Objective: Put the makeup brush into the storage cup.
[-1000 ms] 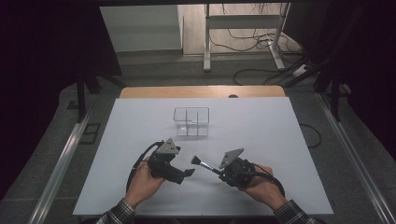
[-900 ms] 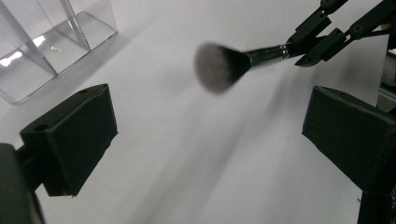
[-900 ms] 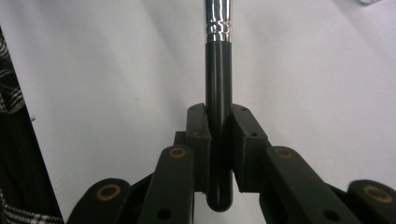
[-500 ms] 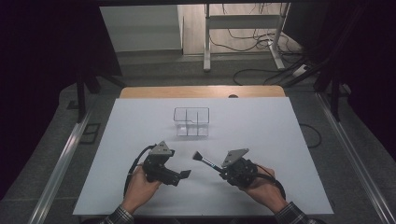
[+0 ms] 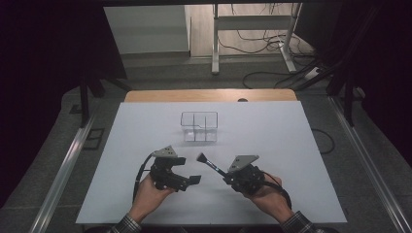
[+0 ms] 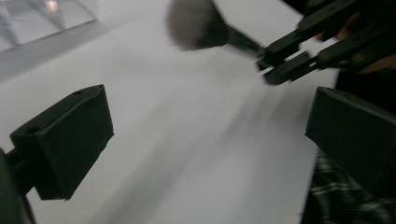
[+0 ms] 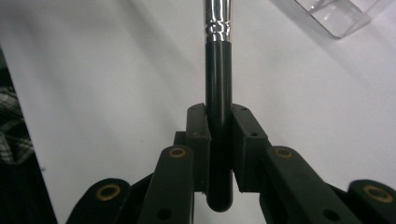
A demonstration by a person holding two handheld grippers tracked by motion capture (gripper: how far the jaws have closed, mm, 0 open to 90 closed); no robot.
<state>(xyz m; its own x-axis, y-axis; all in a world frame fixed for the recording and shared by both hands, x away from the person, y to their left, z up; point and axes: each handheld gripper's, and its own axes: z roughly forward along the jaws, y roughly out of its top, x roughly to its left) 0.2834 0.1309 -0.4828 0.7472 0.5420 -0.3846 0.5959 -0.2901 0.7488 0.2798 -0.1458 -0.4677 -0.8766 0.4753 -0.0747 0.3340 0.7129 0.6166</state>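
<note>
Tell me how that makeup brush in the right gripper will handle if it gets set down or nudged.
The brush has a round, smooth black handle, so it may well roll on the flat white table. The handle looks rigid, clamped straight in the right gripper. Its bristle head looks soft and would probably splay under pressure.

Looking like a lab or recording workspace: white-topped table (image 5: 272, 131) standing on grey flooring, dark curtains (image 5: 43, 73) hanging at both sides, cables (image 5: 262, 46) trailing beyond the grippers under a metal-legged desk frame (image 5: 252, 29), metal rails (image 5: 63, 174) running along the table's flanks.
</note>
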